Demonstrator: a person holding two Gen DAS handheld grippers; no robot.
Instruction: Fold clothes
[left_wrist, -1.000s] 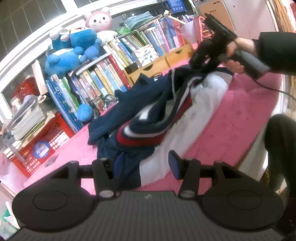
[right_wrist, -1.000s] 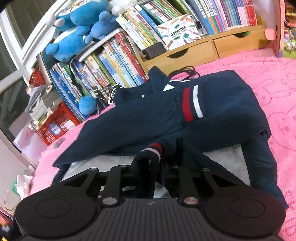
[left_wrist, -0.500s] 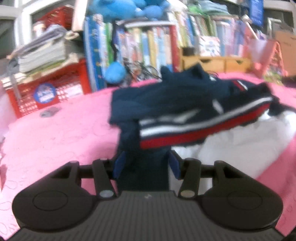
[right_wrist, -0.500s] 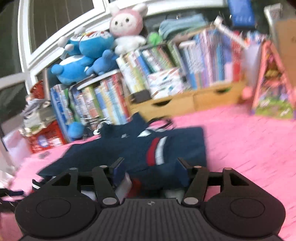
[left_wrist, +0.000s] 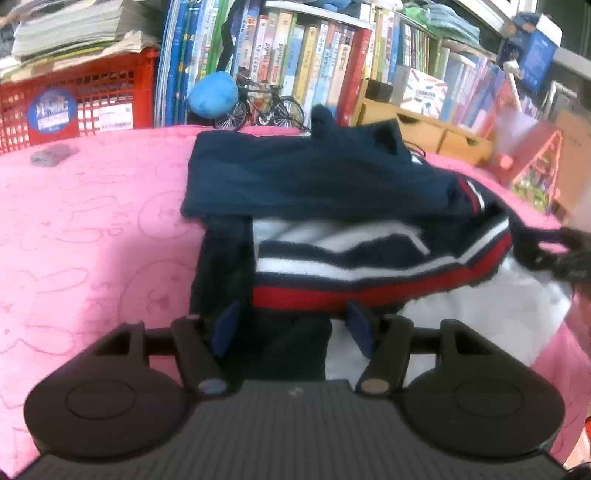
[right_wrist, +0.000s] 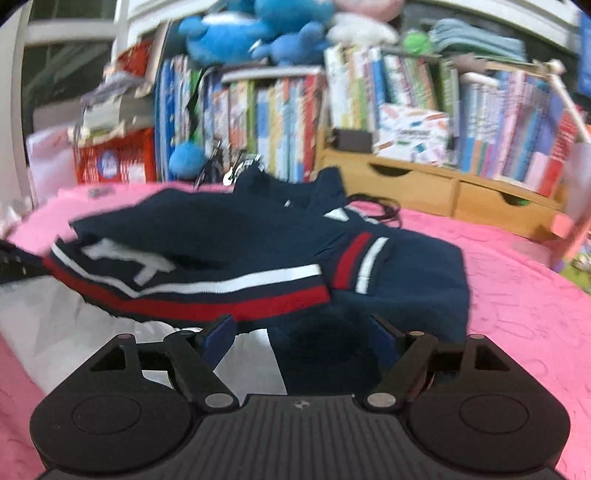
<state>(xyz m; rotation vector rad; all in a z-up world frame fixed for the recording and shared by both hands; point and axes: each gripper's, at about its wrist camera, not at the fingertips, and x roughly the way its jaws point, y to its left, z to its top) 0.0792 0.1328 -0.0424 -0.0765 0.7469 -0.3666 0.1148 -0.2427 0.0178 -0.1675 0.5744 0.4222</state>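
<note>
A navy jacket (left_wrist: 314, 177) with red and white stripes lies bunched on the pink cover (left_wrist: 92, 240), its white lining (left_wrist: 480, 314) showing underneath. The red-striped hem (left_wrist: 351, 295) is folded over the body. My left gripper (left_wrist: 291, 325) is open low over the jacket's left end, with navy cloth lying loose between its fingers. In the right wrist view the same jacket (right_wrist: 221, 236) spreads ahead. My right gripper (right_wrist: 301, 336) is open at its near edge, over navy cloth and lining. The right gripper (left_wrist: 554, 254) also shows blurred at the hem's far end.
Behind the cover stand a row of books (left_wrist: 314, 62), a red crate (left_wrist: 85, 107), a model bicycle (left_wrist: 262, 107) and a wooden drawer box (right_wrist: 443, 188). Blue plush toys (right_wrist: 251, 37) sit on top. A small grey object (left_wrist: 51, 155) lies at the back left.
The right gripper let go of the striped cuff and now stands open. The hem has been laid over the jacket body. The left gripper swung down close to the jacket's left end.
</note>
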